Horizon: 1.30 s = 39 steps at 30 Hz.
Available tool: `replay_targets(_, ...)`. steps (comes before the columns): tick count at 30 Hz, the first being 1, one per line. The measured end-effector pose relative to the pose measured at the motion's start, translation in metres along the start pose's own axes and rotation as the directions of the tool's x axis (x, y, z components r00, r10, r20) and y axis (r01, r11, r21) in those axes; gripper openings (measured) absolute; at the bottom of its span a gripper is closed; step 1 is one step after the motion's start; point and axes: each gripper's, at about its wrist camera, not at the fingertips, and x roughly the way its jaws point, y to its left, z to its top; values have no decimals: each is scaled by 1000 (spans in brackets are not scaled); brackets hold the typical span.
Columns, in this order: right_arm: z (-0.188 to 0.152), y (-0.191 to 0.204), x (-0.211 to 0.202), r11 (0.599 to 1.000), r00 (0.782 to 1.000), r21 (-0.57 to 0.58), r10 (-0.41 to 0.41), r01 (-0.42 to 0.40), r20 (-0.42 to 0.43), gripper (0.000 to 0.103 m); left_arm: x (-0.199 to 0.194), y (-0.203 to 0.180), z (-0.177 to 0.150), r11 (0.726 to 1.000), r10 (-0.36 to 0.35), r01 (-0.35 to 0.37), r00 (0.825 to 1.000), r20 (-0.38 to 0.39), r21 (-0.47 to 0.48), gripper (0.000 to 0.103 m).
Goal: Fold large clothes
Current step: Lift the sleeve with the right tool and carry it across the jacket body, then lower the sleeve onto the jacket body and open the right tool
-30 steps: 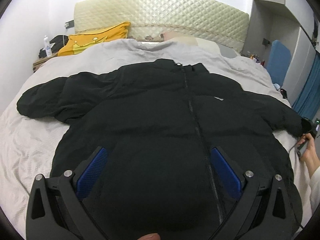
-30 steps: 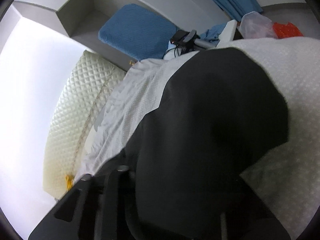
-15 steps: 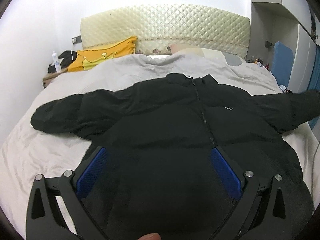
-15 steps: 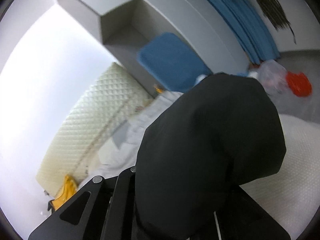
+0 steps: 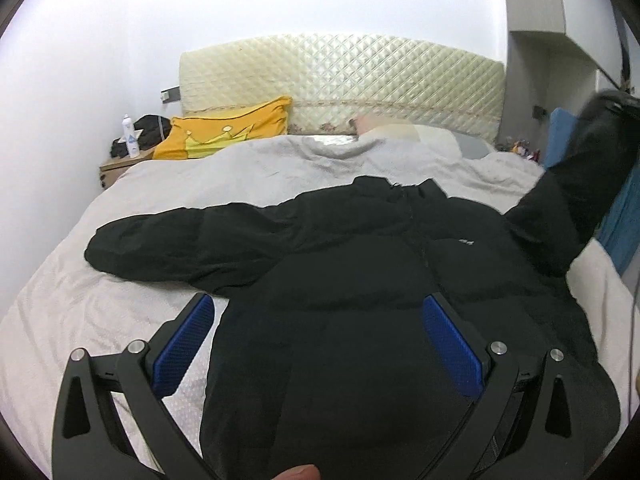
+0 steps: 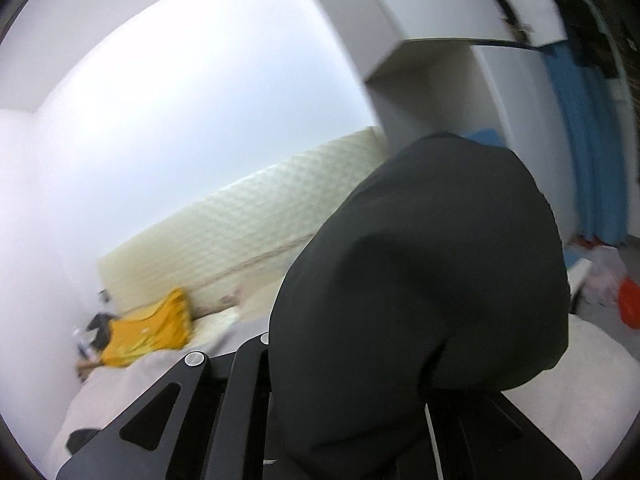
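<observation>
Right now my right gripper (image 6: 360, 420) is clamped on the cuff of the black jacket's sleeve (image 6: 420, 280), held up off the bed (image 5: 280, 160). My left gripper (image 5: 320, 344) hangs wide and empty over the jacket (image 5: 360, 280) hem. Its body lies ahead, collar away, so I judge the sleeve folds across toward the zip

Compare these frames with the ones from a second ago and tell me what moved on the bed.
The right gripper, shut on the jacket's right sleeve, has swung that sleeve up off the bedspread; a second ago it lay flat. The left gripper stays open above the black jacket. The left sleeve, the yellow pillow and the headboard are unchanged.
</observation>
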Motion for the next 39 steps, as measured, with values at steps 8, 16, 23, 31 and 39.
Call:
replay_targets(8,-49,117,36,986,990,-121,108,-118,-86,12,-3,21,5,999,15,-15,1000,19,-30,103)
replay_targets(16,-146,194,90,938,940,-231,189,-258,-284,12,-10,35,3,998,44,-42,998,43,-50,103)
replay_targets(23,-254,242,111,916,884,-262,168,-304,-437,13,-9,40,0,997,21,-19,999,26,-79,103)
replay_targets(31,-323,272,128,891,817,-294,133,-347,-560,25,-2,53,-2,993,4,-4,1000,6,-115,103)
replay_targets(39,-352,278,143,875,771,-301,120,-380,-625,43,2,59,-4,992,7,-8,1000,-10,-126,103)
